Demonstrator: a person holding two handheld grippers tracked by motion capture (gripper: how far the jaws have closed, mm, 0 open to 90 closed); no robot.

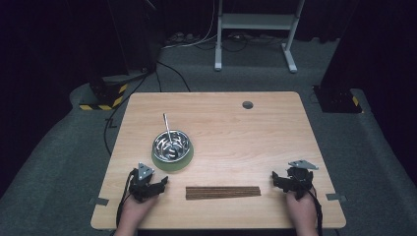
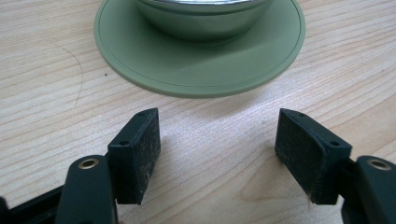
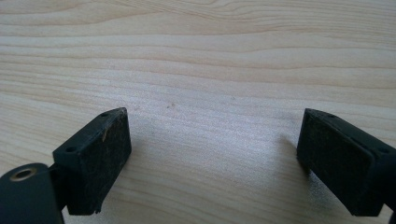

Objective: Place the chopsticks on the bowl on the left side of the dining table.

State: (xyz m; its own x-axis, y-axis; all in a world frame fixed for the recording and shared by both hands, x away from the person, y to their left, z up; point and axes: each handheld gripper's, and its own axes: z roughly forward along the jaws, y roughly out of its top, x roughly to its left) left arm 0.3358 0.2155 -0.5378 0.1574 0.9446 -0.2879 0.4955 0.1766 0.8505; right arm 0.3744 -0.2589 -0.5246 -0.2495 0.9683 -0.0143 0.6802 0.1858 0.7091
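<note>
on green mat (image 1: 173, 161), steel bowl (image 1: 170, 145), utensil (image 1: 167, 129) inside

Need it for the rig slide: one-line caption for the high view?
Both open hand-held grippers, left and right, rest on the wooden table flanking a dark slat mat, near a steel bowl.

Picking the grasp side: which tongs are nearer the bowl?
Left. Left tongs sit just below-left of the bowl; right tongs are far off, past the sticks.
</note>
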